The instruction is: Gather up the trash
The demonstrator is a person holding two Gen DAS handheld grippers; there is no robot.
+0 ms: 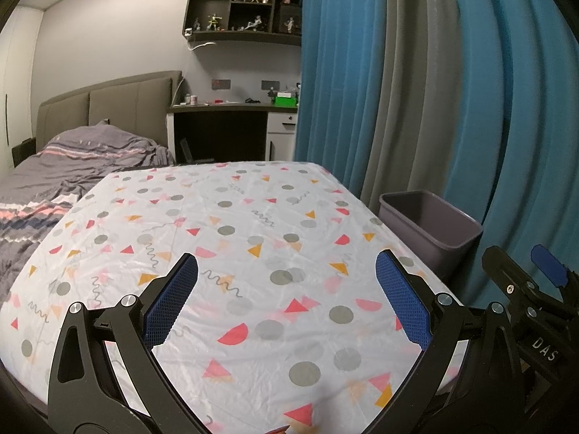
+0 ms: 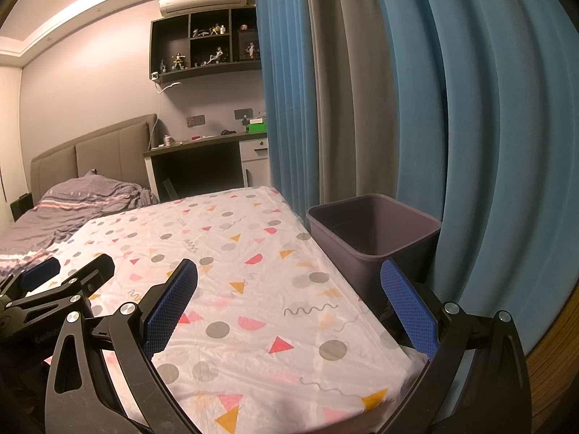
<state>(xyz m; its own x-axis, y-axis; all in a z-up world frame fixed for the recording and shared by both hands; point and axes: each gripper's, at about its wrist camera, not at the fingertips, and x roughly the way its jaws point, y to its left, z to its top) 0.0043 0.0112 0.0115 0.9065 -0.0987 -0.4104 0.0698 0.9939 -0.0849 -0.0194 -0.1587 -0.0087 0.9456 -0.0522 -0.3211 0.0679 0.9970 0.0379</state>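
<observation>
A table under a white cloth (image 1: pixel 253 238) printed with grey dots and coloured triangles fills both views. A dark grey bin (image 1: pixel 430 224) stands on the floor at the table's right side, against the curtain; its inside (image 2: pixel 372 231) looks bare as far as it shows. My left gripper (image 1: pixel 287 256) hovers open over the cloth with nothing between its blue pads (image 1: pixel 170 300). My right gripper (image 2: pixel 288 264) is open too, over the table's right edge near the bin. Each gripper shows in the other's view: the right one (image 1: pixel 524 260) and the left one (image 2: pixel 68 269). A small reddish sliver (image 1: pixel 278 430) at the bottom edge is unidentifiable.
Blue and grey curtains (image 1: pixel 416 90) hang close on the right behind the bin. A bed with a grey duvet (image 1: pixel 72 170) lies to the left beyond the table. A desk (image 1: pixel 231 108) and wall shelves (image 1: pixel 249 7) stand at the far wall.
</observation>
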